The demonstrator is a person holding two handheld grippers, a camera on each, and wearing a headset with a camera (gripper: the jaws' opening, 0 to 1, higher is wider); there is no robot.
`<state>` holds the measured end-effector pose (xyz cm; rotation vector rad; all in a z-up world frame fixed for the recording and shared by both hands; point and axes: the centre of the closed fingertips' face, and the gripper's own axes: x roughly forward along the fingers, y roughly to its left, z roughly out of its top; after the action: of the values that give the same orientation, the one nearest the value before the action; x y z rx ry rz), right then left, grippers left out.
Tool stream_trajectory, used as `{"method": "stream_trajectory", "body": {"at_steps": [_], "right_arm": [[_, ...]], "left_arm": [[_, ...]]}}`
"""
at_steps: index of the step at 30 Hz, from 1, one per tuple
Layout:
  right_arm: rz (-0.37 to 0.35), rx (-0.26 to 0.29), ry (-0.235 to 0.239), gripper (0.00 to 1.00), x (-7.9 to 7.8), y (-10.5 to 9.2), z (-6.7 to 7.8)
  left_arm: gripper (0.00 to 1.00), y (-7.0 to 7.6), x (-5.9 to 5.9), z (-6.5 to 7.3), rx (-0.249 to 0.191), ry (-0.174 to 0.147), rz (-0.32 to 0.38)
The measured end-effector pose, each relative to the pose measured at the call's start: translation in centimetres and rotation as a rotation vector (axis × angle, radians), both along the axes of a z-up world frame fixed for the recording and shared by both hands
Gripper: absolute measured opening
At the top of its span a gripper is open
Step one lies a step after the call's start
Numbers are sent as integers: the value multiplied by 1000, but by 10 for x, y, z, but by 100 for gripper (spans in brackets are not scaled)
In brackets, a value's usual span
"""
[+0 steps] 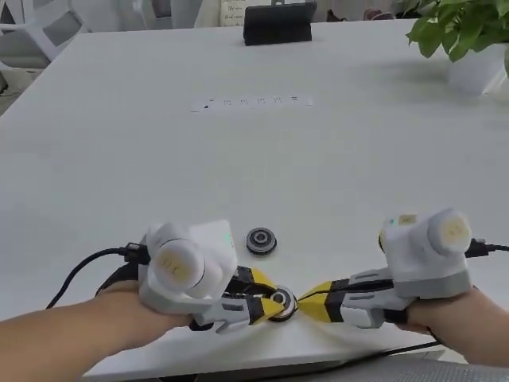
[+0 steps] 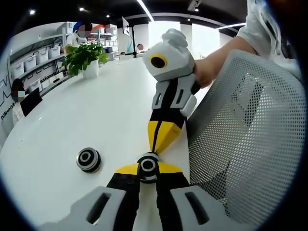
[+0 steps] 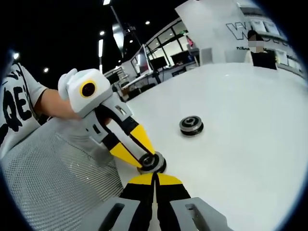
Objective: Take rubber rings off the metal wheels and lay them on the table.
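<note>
- Pinched from both sides between the spread yellow fingers (image 2: 126, 169) of the left gripper (image 2: 148, 169): a small metal wheel (image 2: 148, 166), held at the near edge of the white table (image 1: 318, 159).
- Dark rubber ring (image 2: 148, 156) seated on the rim of that held wheel.
- Pressed together to a single point: the yellow fingers (image 2: 163, 134) of the right gripper (image 3: 154, 177), with the tip touching the same wheel's rim from the opposite side.
- Cannot tell whether any rubber is caught between those closed tips.
- In the head view, both grippers tip to tip at the wheel, left gripper from the left, right gripper from the right.
- Wrapped around each gripper body, a person's left hand (image 1: 119, 312) and right hand (image 1: 457, 314), with a black cable (image 1: 79, 274) trailing away on the left.
- Flat on the table just beyond the gripper tips and apart from them, a second metal wheel (image 1: 261, 239), dark around its rim.
- Just beside the table edge, a grey mesh chair back (image 2: 240, 134).
- Far across the table, a potted green plant (image 1: 461, 28) at the right corner and a dark upright stand (image 1: 278, 24) near the middle of the far edge.
</note>
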<state>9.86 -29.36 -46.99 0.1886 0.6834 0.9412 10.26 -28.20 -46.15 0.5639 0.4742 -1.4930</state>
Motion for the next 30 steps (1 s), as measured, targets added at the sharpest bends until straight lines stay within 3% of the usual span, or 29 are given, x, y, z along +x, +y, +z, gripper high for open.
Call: {"method": "stream_trajectory", "body": {"at_steps": [3,8,27,29,30], "right_arm": [[-38,52,21,0,2,0,3],[-58,72,26,0,3,1,4],[0,72,-29,0,1,16,12],[8,100,-36,0,1,21,16],[49,163,-31,0,-4,31,25]], "left_arm": [[6,0,0,0,2,0,2],[6,0,0,0,6,-4,8],[6,0,1,-1,24,-9,10],[6,0,1,-1,24,-10,10],[6,0,1,-1,24,-11,12]]}}
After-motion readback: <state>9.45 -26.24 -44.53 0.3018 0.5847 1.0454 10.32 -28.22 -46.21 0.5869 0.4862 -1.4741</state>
